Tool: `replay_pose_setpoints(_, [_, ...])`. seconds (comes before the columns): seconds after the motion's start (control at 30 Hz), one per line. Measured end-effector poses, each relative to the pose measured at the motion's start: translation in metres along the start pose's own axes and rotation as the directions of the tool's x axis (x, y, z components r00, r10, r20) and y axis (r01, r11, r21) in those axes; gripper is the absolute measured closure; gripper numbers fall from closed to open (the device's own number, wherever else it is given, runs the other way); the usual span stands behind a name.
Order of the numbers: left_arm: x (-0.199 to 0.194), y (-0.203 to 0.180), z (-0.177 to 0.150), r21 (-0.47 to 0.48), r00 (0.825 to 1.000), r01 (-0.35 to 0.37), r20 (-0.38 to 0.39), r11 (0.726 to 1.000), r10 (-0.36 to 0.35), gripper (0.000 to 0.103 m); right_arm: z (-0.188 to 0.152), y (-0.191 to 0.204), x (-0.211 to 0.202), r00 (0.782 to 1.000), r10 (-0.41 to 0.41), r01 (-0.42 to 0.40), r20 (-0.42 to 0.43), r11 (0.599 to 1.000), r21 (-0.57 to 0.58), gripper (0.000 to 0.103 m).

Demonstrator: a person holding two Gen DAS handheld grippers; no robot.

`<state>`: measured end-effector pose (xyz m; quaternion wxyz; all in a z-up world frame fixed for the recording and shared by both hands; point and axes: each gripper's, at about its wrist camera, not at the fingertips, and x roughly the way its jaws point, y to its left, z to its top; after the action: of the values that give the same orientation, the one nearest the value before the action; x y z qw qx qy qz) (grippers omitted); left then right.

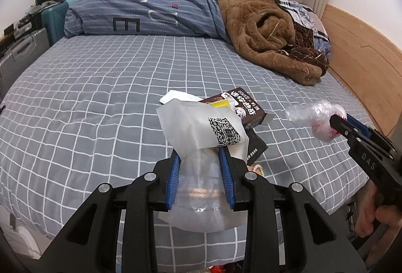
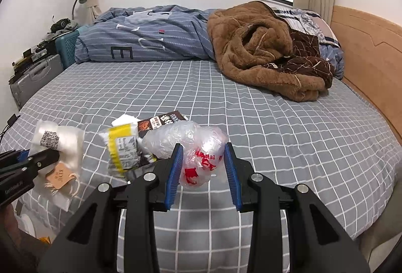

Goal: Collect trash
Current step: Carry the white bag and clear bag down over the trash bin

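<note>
My left gripper [image 1: 201, 155] is shut on a frosted white plastic pouch [image 1: 201, 127] with a QR code, held above the bed; it also shows at the left of the right wrist view [image 2: 57, 145]. My right gripper [image 2: 203, 150] is shut on a crumpled clear plastic bag with red print [image 2: 198, 157]; in the left wrist view the bag [image 1: 314, 117] hangs from that gripper [image 1: 339, 122] at the right. On the sheet lie a brown snack box [image 1: 241, 104], a yellow-and-white wrapper [image 2: 123, 147], white paper [image 2: 125, 119] and a tan tag [image 2: 60, 176].
The grey checked bed sheet [image 1: 100, 97] fills both views. A folded blue duvet [image 1: 150, 11] and a brown fleece blanket [image 1: 266, 32] lie at the far side. A wooden headboard [image 1: 364, 59] is on the right. Suitcases [image 1: 22, 52] stand left of the bed.
</note>
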<state>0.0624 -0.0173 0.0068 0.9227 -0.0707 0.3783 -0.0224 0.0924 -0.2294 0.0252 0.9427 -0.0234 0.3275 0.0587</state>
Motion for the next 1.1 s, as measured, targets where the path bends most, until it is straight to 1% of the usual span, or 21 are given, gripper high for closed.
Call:
replay_pose_setpoints(0.17, [-0.011, -0.003, -0.01, 0.003, 1.0, 0.005, 0.003, 1.0, -0.005, 0.074, -0.012, 0.004, -0.015, 1.0, 0.006, -0.006, -0.005, 1.0, -0.003, 0.07])
replay_pose_setpoints(0.47, [-0.03, -0.009, -0.026, -0.001, 1.0, -0.001, 0.009, 1.0, 0.001, 0.074, -0.036, 0.012, -0.041, 0.999, 0.041, -0.041, -0.021, 0.999, -0.002, 0.07])
replay_pose_setpoints(0.7, [-0.046, -0.007, -0.045, -0.009, 1.0, 0.002, -0.002, 1.0, -0.002, 0.074, -0.047, 0.015, -0.067, 0.998, 0.057, -0.057, -0.007, 0.998, -0.006, 0.07])
replay_pose_setpoints(0.97, [-0.074, -0.01, -0.054, -0.01, 1.0, -0.011, 0.026, 1.0, 0.011, 0.074, -0.067, 0.018, -0.095, 0.997, 0.073, -0.073, -0.009, 0.997, -0.002, 0.07])
replay_pose_setpoints(1.1, [-0.082, -0.011, -0.068, -0.015, 1.0, 0.0, 0.011, 1.0, 0.0, 0.074, -0.078, 0.02, -0.104, 0.997, 0.077, -0.077, -0.021, 0.997, -0.004, 0.07])
